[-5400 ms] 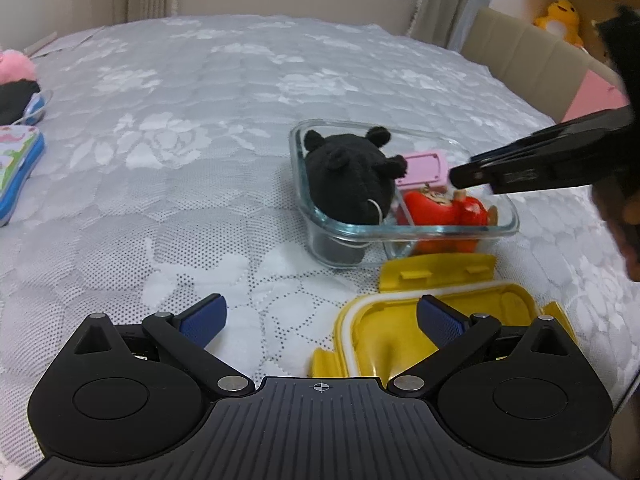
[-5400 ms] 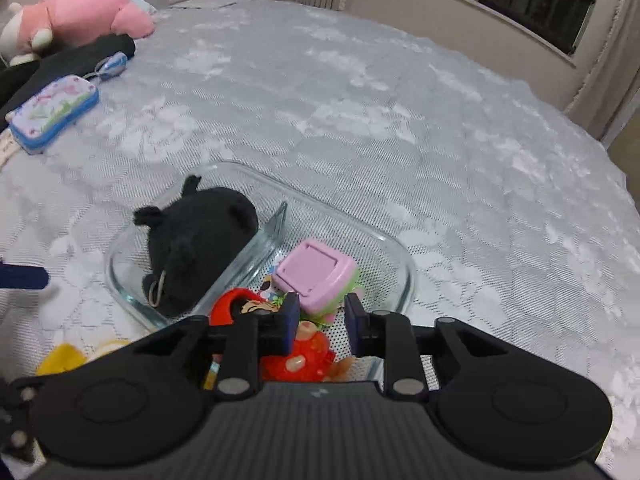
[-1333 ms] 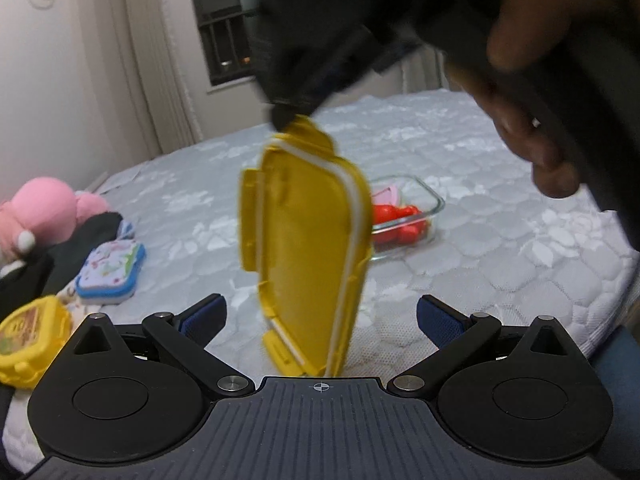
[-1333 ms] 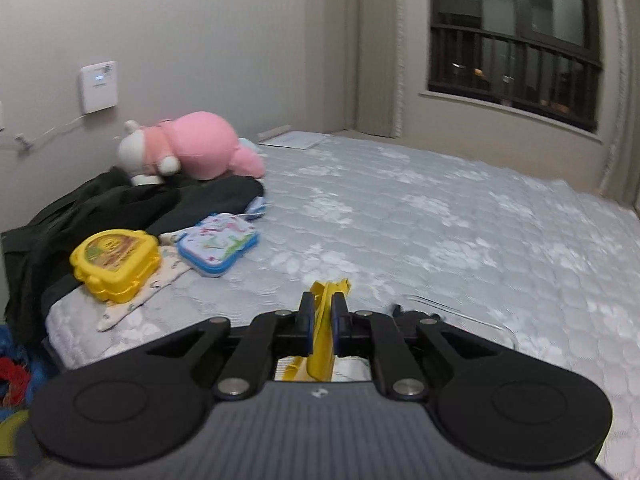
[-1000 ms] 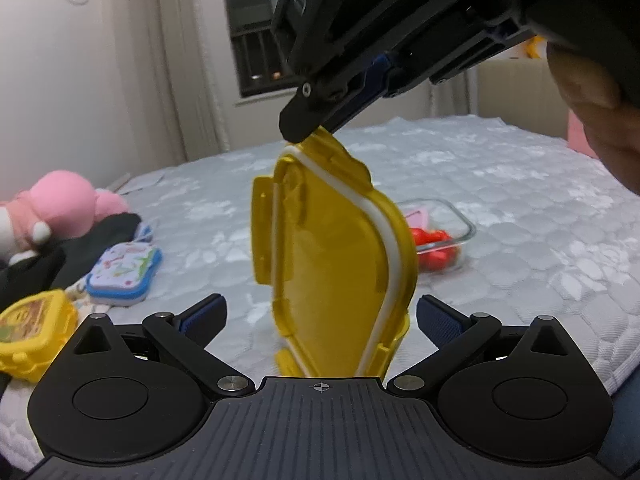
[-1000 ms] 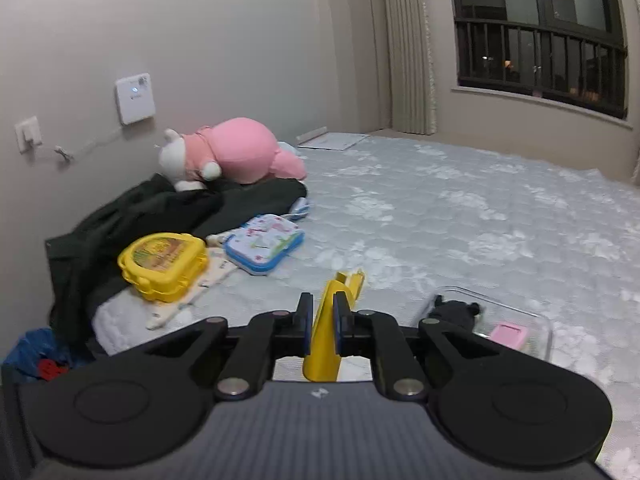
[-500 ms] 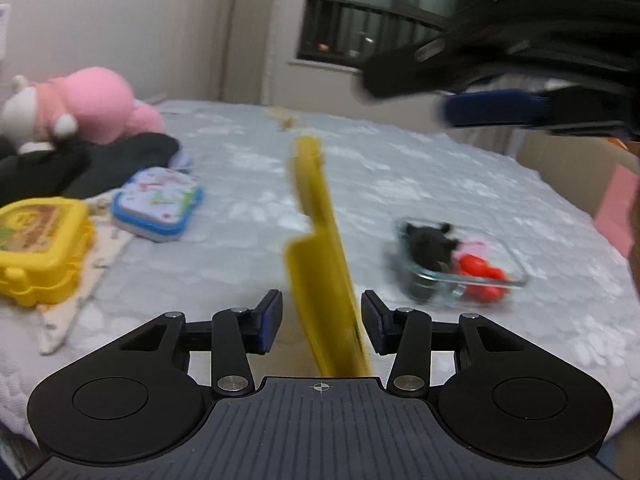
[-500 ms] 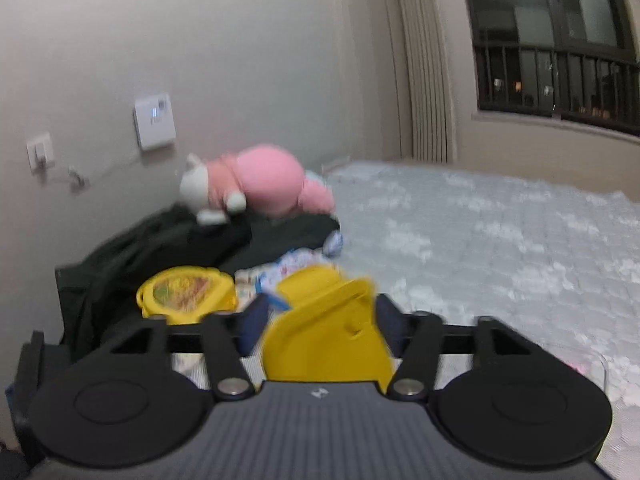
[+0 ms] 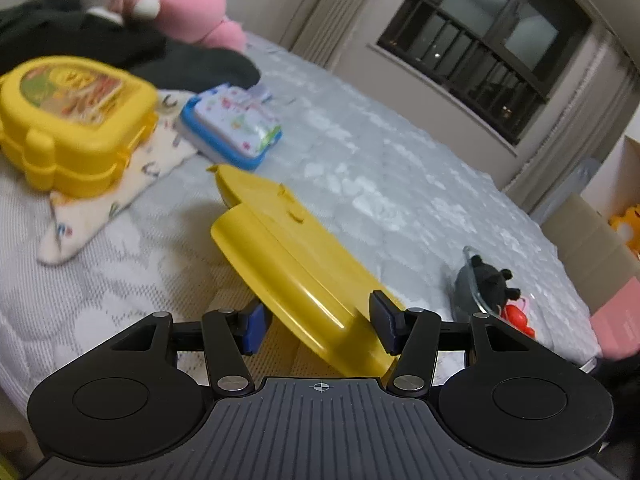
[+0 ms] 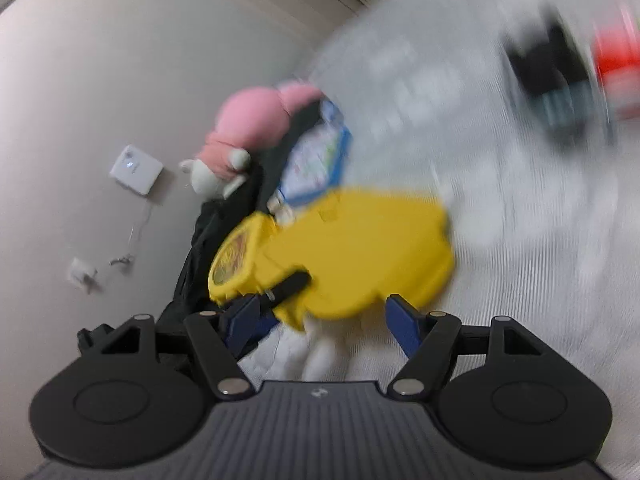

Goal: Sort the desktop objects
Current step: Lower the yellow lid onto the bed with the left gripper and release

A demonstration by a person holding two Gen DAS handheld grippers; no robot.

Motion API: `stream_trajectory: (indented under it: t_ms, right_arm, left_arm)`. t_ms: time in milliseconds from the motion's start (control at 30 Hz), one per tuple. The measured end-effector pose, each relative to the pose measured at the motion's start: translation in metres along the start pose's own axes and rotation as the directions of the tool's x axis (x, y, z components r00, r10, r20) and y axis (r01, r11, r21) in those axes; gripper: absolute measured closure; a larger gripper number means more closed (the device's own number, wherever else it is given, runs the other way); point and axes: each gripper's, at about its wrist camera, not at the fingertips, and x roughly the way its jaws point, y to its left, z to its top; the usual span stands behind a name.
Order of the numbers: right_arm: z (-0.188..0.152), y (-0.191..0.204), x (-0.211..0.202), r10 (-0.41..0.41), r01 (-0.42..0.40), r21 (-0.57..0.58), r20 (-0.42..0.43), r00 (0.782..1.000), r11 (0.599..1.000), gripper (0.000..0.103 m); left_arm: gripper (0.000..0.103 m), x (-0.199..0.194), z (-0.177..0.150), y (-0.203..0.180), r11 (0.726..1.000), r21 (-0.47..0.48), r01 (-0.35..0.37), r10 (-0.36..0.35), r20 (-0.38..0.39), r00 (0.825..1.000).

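Observation:
The yellow lid (image 9: 296, 256) hangs tilted over the bed, and my left gripper (image 9: 319, 322) is shut on its near end, one blue pad on each side. In the blurred right wrist view the yellow lid (image 10: 360, 248) lies just beyond my right gripper (image 10: 324, 320), which is open and holds nothing. A black finger of the left gripper shows against the lid there. The glass container (image 9: 466, 256) with a black plush (image 9: 490, 280) and a red toy (image 9: 516, 316) stands far right on the bed.
A closed yellow lunch box (image 9: 72, 120) sits on a patterned cloth (image 9: 100, 204) at the left. Behind it lie a blue-edged case (image 9: 228, 124), dark clothing (image 9: 80, 40) and a pink plush (image 9: 180, 0). A cardboard box (image 9: 592, 248) stands far right.
My right gripper let go of the lid and opened. My left gripper closed on it. The lid turned from upright to a flatter tilt, and both views swung.

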Motion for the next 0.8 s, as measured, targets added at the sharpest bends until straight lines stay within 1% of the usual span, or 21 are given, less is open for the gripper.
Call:
stream_trajectory:
  t_ms: [67, 100, 133, 167, 233, 333, 433, 500, 567, 600, 633, 667, 700, 733, 800]
  right_arm:
    - [-0.006, -0.023, 0.014, 0.042, -0.034, 0.124, -0.056, 0.998, 0.992, 0.032]
    - [-0.008, -0.032, 0.022, 0.052, -0.04, 0.167, -0.069, 0.996, 0.985, 0.032]
    - [-0.01, -0.039, 0.029, 0.063, -0.045, 0.21, -0.079, 0.995, 0.977, 0.035]
    - [-0.012, -0.044, 0.035, 0.072, -0.05, 0.248, -0.079, 0.994, 0.968, 0.041]
    - [-0.012, -0.049, 0.043, 0.068, -0.05, 0.286, -0.055, 0.996, 0.957, 0.042]
    - [-0.012, -0.055, 0.056, 0.058, -0.05, 0.335, -0.015, 0.998, 0.941, 0.05]
    - [-0.011, -0.057, 0.061, 0.016, -0.032, 0.318, 0.052, 0.999, 0.947, 0.055]
    - [-0.009, -0.06, 0.06, 0.011, -0.027, 0.29, 0.056, 0.998, 0.957, 0.06]
    - [-0.008, -0.065, 0.054, 0.022, -0.038, 0.262, 0.063, 0.998, 0.964, 0.065]
    - [-0.008, -0.066, 0.047, 0.021, -0.04, 0.243, 0.079, 0.997, 0.969, 0.067]
    - [-0.008, -0.066, 0.04, 0.008, -0.03, 0.214, 0.103, 0.995, 0.976, 0.072]
    - [-0.007, -0.065, 0.032, -0.022, -0.001, 0.181, 0.13, 0.991, 0.983, 0.082]
    - [-0.008, -0.065, 0.022, -0.061, 0.038, 0.142, 0.16, 0.985, 0.989, 0.082]
    - [-0.008, -0.066, 0.012, -0.082, 0.062, 0.112, 0.185, 0.979, 0.992, 0.085]
    - [-0.01, -0.069, -0.006, -0.118, 0.108, 0.057, 0.234, 0.965, 0.993, 0.087]
  left_arm:
    - [0.045, 0.002, -0.003, 0.001, 1.0, -0.006, 0.002, -0.002, -0.004, 1.0]
    - [0.044, 0.002, -0.004, 0.003, 1.0, -0.012, 0.003, -0.003, -0.008, 1.0]
    - [0.043, 0.003, -0.004, 0.005, 1.0, -0.02, 0.003, -0.003, -0.012, 1.0]
    - [0.042, 0.004, -0.004, 0.008, 1.0, -0.028, 0.003, -0.003, -0.019, 1.0]
    - [0.038, 0.006, -0.006, 0.011, 0.999, -0.05, 0.007, -0.009, -0.038, 0.999]
    - [0.035, 0.01, -0.012, 0.017, 0.996, -0.08, 0.035, -0.041, -0.074, 0.996]
    - [0.032, 0.013, -0.017, 0.023, 0.992, -0.111, 0.061, -0.073, -0.108, 0.991]
    - [0.029, 0.022, -0.02, 0.029, 0.989, -0.127, 0.073, -0.089, -0.12, 0.989]
    - [0.019, 0.025, -0.023, 0.027, 0.987, -0.126, 0.097, -0.114, -0.138, 0.984]
    - [0.01, 0.025, -0.027, 0.024, 0.985, -0.124, 0.117, -0.135, -0.146, 0.98]
    - [0.009, 0.025, -0.03, 0.022, 0.983, -0.121, 0.138, -0.156, -0.154, 0.976]
    - [0.009, 0.026, -0.034, 0.018, 0.981, -0.116, 0.157, -0.175, -0.166, 0.97]
    - [0.009, 0.026, -0.038, 0.014, 0.978, -0.11, 0.175, -0.193, -0.18, 0.964]
    - [0.009, 0.027, -0.043, 0.009, 0.975, -0.104, 0.198, -0.215, -0.193, 0.957]
    - [0.008, 0.027, -0.052, 0.001, 0.971, -0.089, 0.221, -0.235, -0.202, 0.951]
